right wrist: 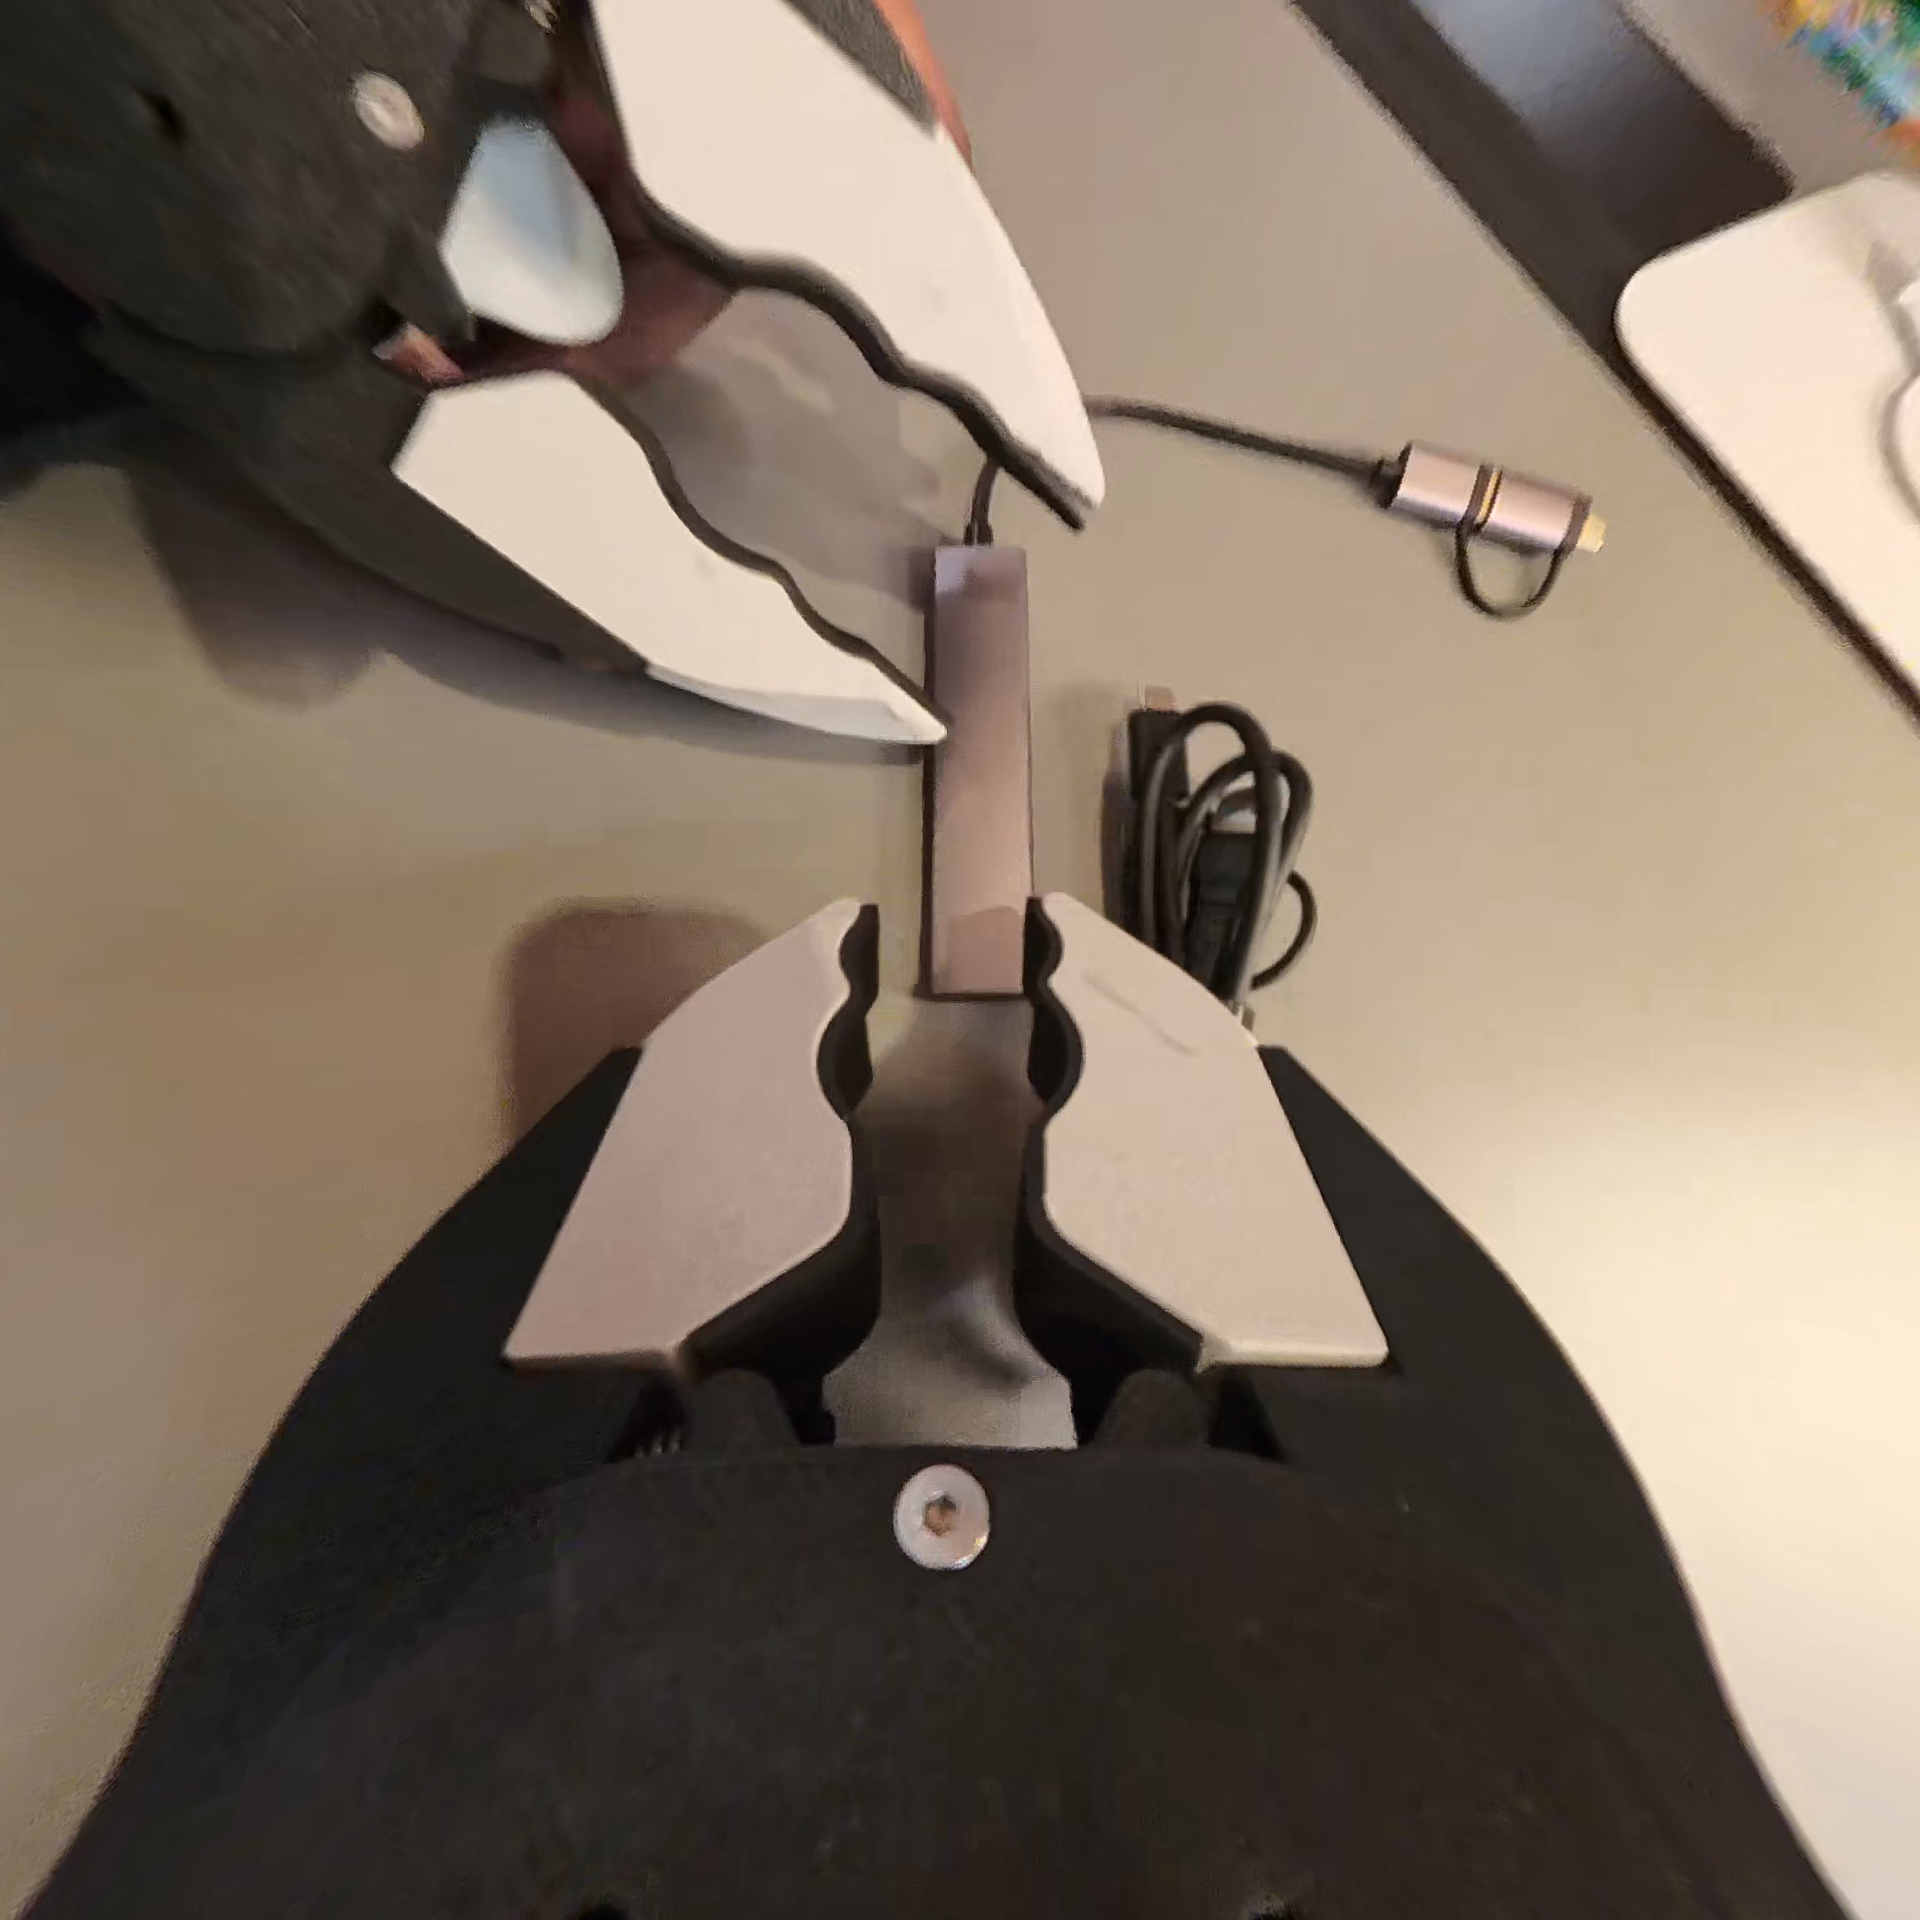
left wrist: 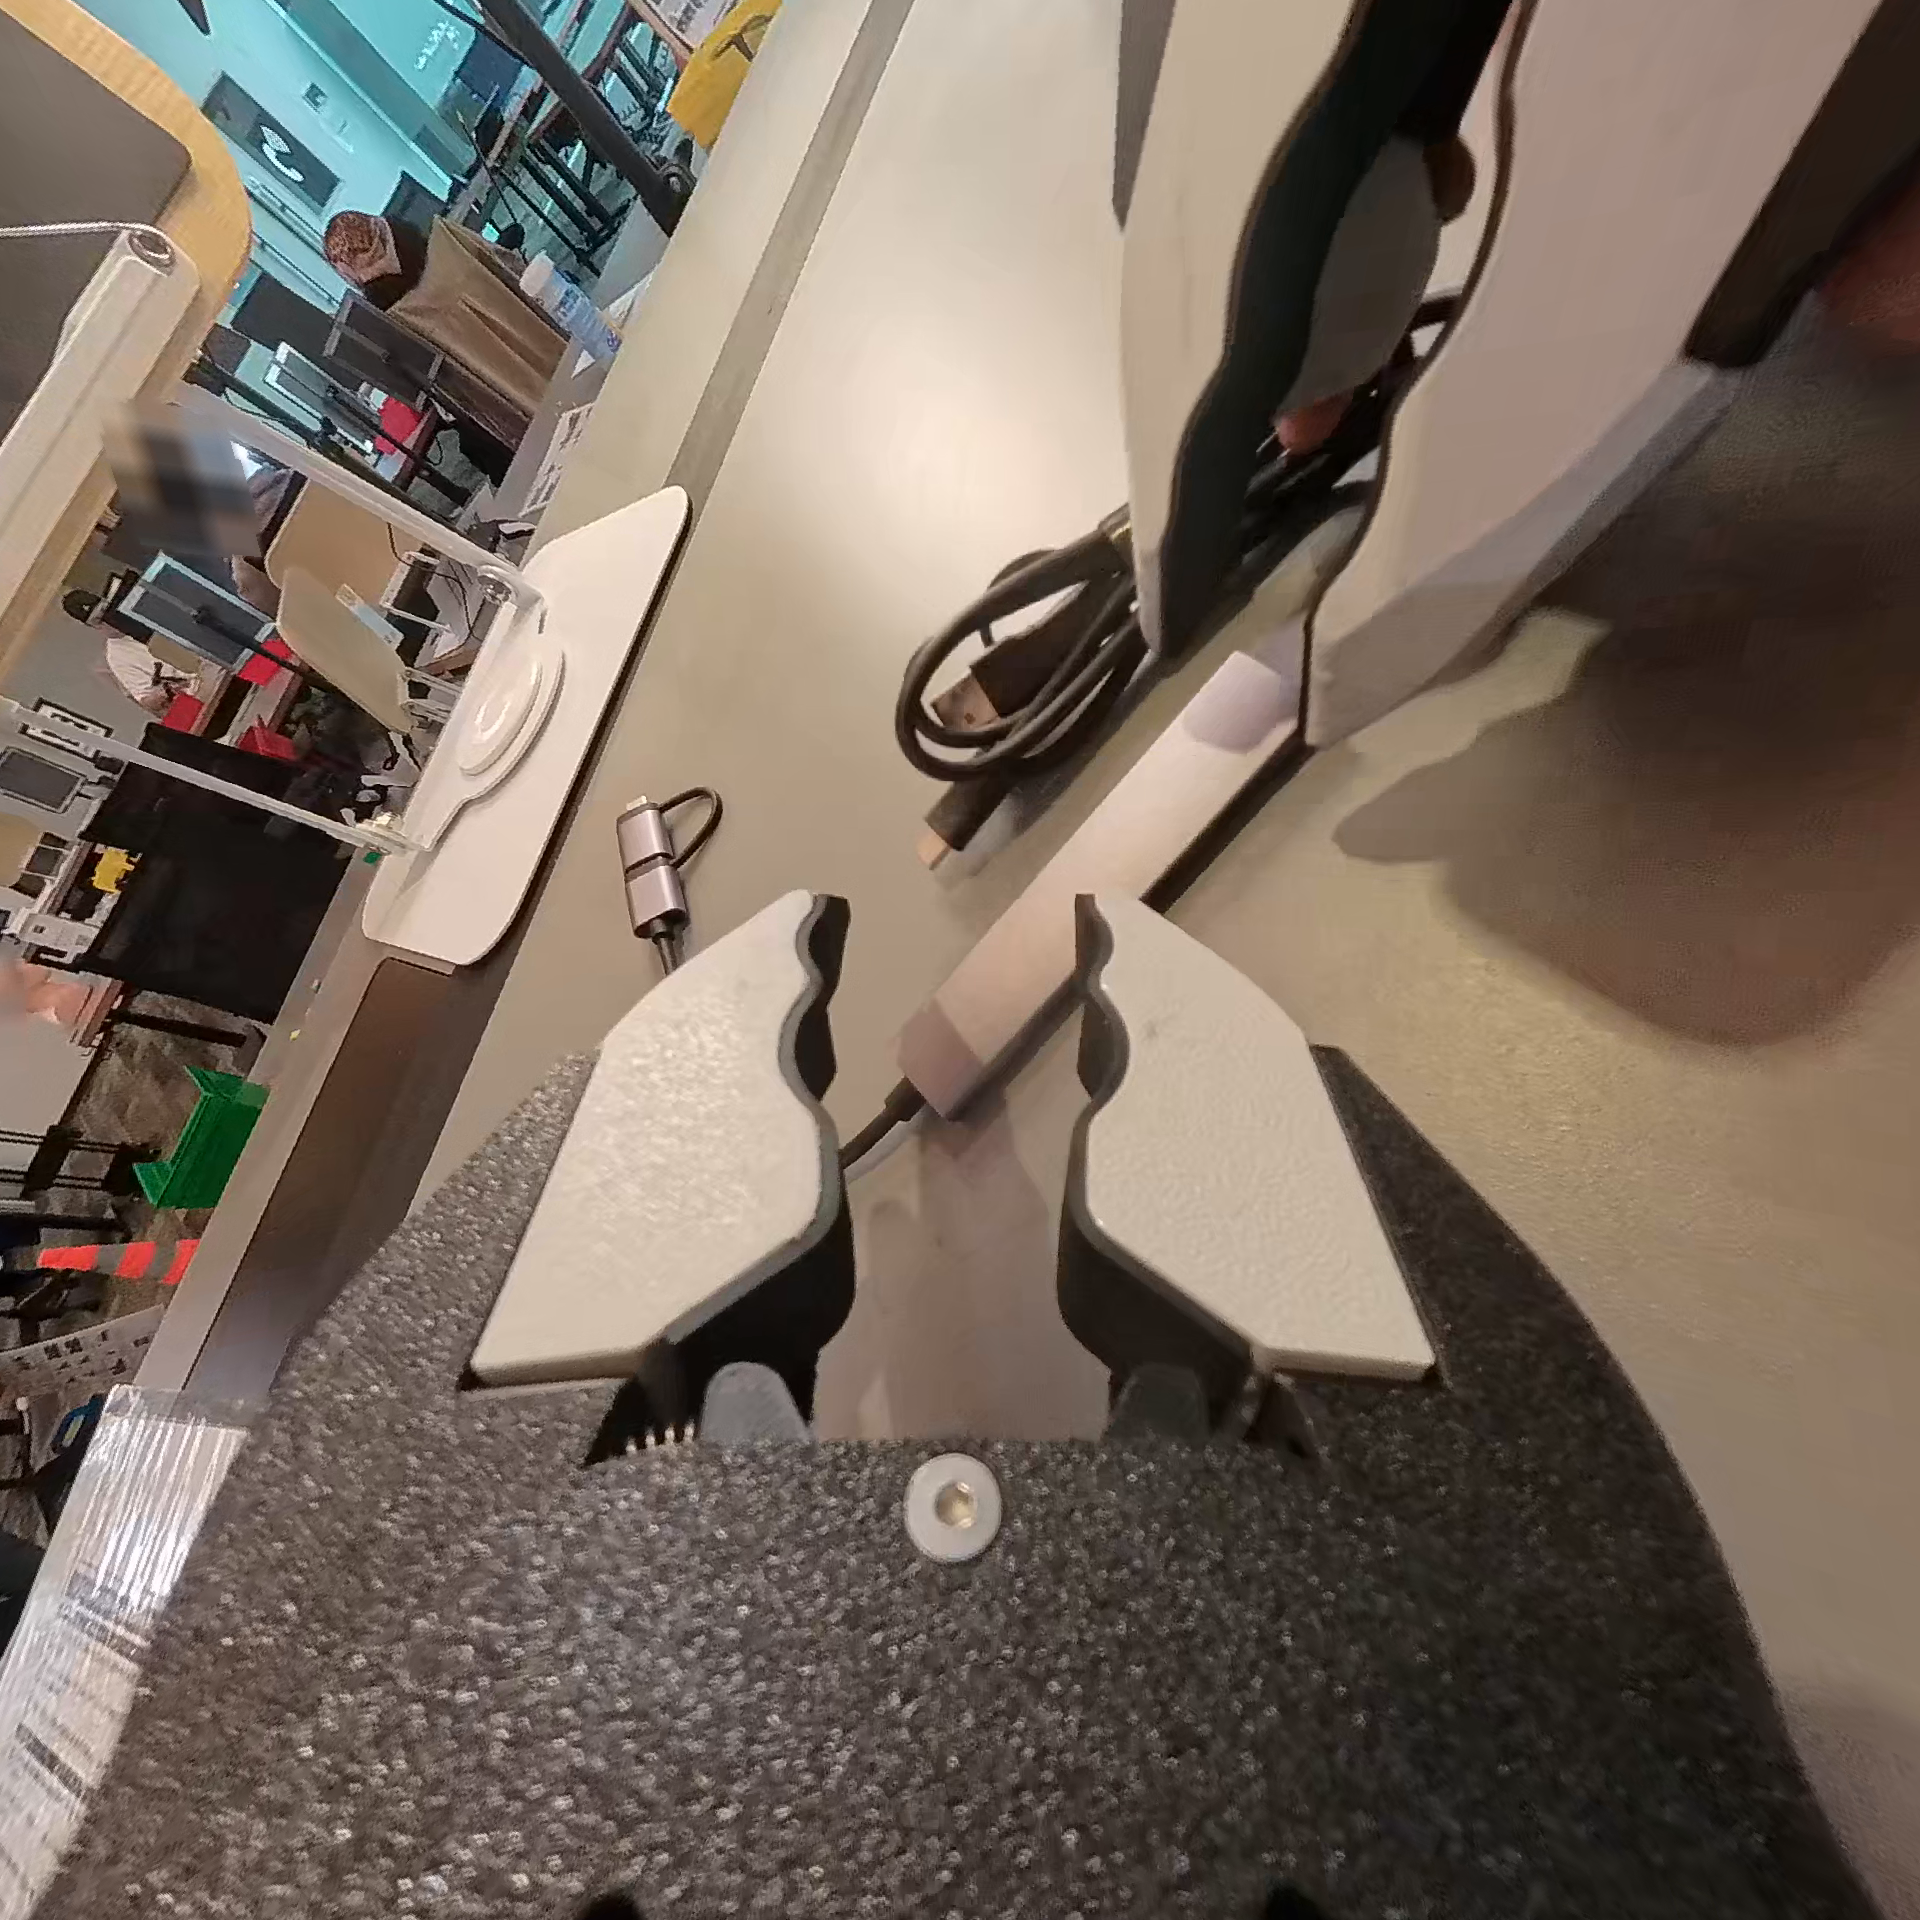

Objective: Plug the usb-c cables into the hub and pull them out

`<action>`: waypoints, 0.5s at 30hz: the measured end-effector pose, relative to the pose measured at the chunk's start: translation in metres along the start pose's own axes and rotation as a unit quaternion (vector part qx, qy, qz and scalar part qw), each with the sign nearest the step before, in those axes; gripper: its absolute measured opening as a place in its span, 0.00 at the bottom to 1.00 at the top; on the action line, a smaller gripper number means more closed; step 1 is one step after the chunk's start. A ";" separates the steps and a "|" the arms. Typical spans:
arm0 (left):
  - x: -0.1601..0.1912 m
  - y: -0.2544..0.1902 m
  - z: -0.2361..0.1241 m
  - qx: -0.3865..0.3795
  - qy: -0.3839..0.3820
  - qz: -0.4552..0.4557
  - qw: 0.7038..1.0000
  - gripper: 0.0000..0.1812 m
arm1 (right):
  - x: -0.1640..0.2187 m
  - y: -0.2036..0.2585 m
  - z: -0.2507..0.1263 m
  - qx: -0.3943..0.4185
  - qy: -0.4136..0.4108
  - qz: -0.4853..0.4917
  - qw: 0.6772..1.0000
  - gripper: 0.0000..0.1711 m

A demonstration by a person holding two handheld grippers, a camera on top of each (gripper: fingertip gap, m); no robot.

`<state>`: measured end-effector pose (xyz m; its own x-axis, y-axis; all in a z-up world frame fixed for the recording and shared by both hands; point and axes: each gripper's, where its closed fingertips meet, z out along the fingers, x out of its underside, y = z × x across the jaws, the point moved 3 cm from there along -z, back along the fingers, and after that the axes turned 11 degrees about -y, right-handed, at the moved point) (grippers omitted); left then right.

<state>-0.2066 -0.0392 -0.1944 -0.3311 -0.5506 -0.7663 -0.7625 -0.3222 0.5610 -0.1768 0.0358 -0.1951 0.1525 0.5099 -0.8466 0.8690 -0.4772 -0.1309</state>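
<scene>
Two grippers bracket the hub [right wrist: 982,769], one at each end, along its long axis. My right gripper [right wrist: 951,935] has jaws apart, astride the near end; left gripper [left wrist: 961,925] jaws apart too. Cable bundle [right wrist: 1226,831] lies right, unplugged.

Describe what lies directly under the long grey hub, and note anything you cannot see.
The hub lies flat on the beige table. Only bare tabletop shows around it; its underside is covered by its own body, so anything beneath cannot be seen.
</scene>
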 end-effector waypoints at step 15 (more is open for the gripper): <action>0.000 0.004 0.000 -0.004 -0.001 -0.014 1.000 0.24 | 0.011 0.010 0.006 -0.031 0.036 -0.027 0.999 0.24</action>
<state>-0.2097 -0.0403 -0.1927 -0.3107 -0.5397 -0.7824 -0.7669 -0.3439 0.5418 -0.1698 0.0322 -0.2087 0.1364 0.5845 -0.7998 0.9039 -0.4038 -0.1409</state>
